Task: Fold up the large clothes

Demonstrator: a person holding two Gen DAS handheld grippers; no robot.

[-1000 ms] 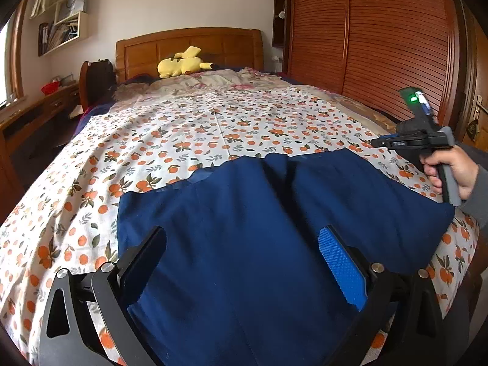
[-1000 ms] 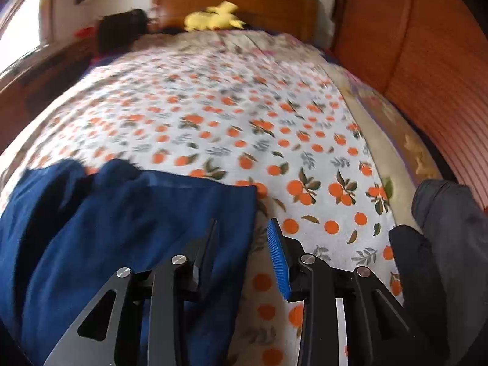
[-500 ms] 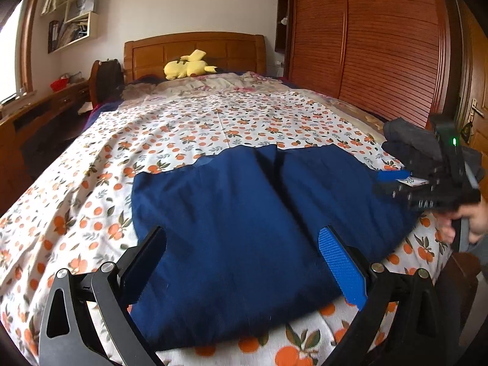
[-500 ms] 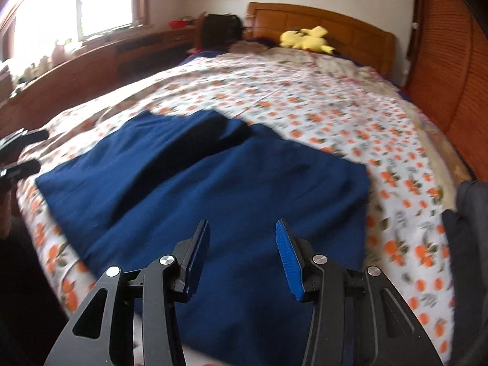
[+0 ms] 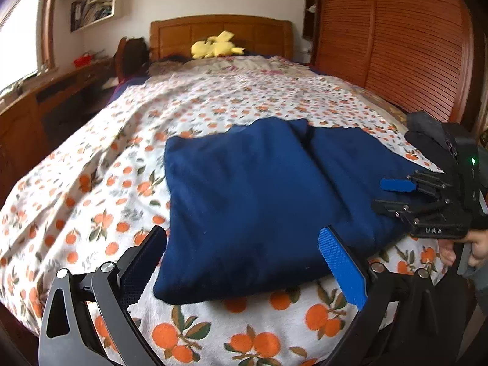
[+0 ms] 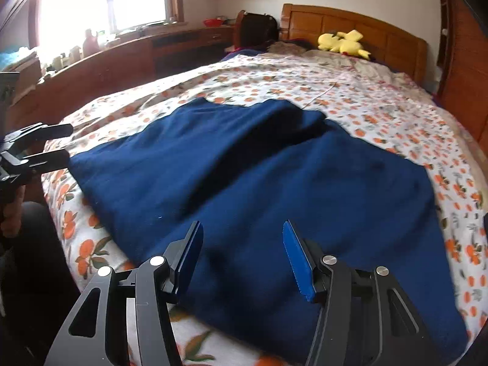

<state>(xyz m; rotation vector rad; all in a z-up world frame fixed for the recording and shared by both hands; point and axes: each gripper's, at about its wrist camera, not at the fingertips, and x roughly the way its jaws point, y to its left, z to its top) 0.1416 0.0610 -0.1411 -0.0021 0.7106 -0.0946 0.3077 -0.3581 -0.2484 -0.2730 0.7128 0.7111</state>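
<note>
A large navy blue garment (image 5: 262,195) lies spread flat near the foot of the bed, with a dark crease down its middle; it also fills the right wrist view (image 6: 259,189). My left gripper (image 5: 244,271) is open and empty, held above the garment's near left corner. My right gripper (image 6: 242,256) is open and empty above the garment's near edge. The right gripper also shows at the right edge of the left wrist view (image 5: 396,195), and the left gripper at the left edge of the right wrist view (image 6: 52,143).
The bed has an orange-print sheet (image 5: 100,201) and a wooden headboard (image 5: 219,33) with a yellow plush toy (image 5: 215,49). A wooden wardrobe (image 5: 393,42) stands on the right, a long wooden desk (image 6: 116,58) under the window on the left. Dark clothes (image 5: 427,134) lie at the bed's right edge.
Both grippers have pulled back toward the foot of the bed and risen. The right gripper has swung left from the garment's right edge and opened wider. The garment lies still.
</note>
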